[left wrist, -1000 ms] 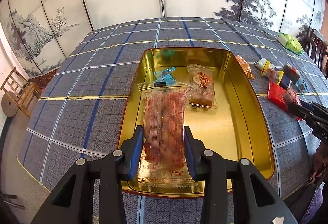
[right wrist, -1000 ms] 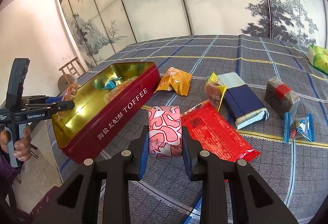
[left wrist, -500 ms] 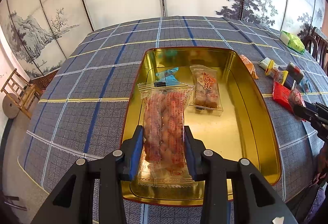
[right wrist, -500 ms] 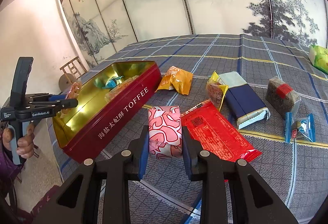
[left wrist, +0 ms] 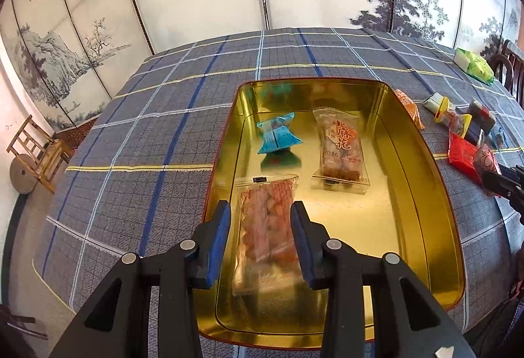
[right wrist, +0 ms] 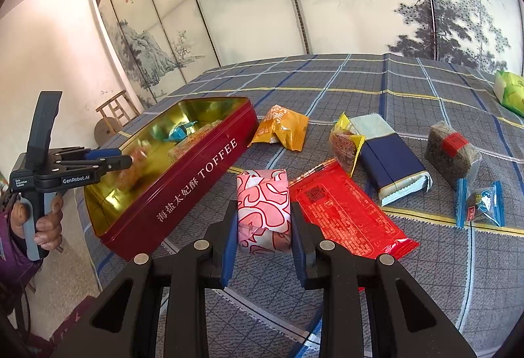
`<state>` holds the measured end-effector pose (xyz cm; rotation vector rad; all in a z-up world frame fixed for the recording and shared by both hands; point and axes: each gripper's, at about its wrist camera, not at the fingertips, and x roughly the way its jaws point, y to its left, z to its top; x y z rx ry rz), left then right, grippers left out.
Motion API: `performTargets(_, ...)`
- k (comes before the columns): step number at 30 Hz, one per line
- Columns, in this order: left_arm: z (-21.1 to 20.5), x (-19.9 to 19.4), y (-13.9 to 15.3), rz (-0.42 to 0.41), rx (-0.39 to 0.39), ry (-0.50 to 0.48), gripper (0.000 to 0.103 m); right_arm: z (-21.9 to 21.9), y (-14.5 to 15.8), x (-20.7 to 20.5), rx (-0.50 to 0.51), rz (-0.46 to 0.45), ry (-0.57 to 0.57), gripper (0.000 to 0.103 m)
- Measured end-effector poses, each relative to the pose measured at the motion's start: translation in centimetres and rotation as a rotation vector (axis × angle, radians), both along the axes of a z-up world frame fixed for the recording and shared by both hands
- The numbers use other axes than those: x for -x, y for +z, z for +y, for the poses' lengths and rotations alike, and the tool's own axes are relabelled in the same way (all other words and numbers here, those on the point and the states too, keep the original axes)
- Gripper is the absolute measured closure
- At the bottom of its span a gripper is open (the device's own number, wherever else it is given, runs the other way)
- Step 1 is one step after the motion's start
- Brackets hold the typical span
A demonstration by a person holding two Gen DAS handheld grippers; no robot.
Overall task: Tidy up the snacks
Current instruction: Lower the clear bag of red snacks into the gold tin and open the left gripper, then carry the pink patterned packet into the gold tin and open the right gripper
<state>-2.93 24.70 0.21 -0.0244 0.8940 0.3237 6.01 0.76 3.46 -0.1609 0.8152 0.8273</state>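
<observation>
The open gold-lined red toffee tin (left wrist: 386, 227) lies on the plaid tablecloth. Inside it are a blue candy (left wrist: 278, 137) and a clear twist-snack packet (left wrist: 342, 152). My left gripper (left wrist: 260, 210) hangs over the tin's near end with its jaws opening. A clear packet of red-orange snacks (left wrist: 267, 237) is blurred between them, apart from the left pad. In the right wrist view my right gripper (right wrist: 263, 205) is shut on a pink-and-white wrapped snack (right wrist: 262, 191), just right of the tin (right wrist: 196, 171). The left gripper (right wrist: 126, 161) shows there over the tin, held by a hand.
Loose snacks lie right of the tin: an orange packet (right wrist: 281, 129), a flat red packet (right wrist: 347, 214), a navy packet (right wrist: 393, 165), a dark block with a red band (right wrist: 453, 148), a small blue packet (right wrist: 481, 202), a green bag (right wrist: 512, 91). A wooden chair (left wrist: 36, 152) stands off the table's left.
The left jaws have widened slightly and the snack packet has slipped lower between them toward the tin floor. The right gripper and its pink snack have not moved.
</observation>
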Motion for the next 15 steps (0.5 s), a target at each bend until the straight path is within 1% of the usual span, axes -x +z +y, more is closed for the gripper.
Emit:
performTargets(4,0.1,0.0,0.1,-0.005,-0.005,0.005,0.067,0.0,0.0,0.0,0.0,0.0,0.0,0.073)
performTargets(8,0.1,0.5,0.4,-0.029,-0.001,0.016,0.066,0.0,-0.1,0.0,0.0,-0.001,0.0,0.073)
performTargets(10,-0.1,1.0,0.6,-0.049,-0.034,0.042,0.06,0.0,-0.1,0.0,0.002,-0.001,0.0,0.073)
performTargets(11,-0.1,1.2,0.8,-0.061,-0.051,0.056,0.053,0.0,-0.1,0.0,0.002,-0.002,0.0,0.073)
performTargets(12,-0.2,1.5,0.9,-0.075,-0.062,0.066,0.049,0.0,-0.1,0.0,0.002,-0.002,-0.001,0.073)
performTargets(15,-0.3,2.1,1.5,-0.111,-0.09,0.09,0.046,0.0,-0.1,0.0,0.005,-0.003,-0.002,0.073)
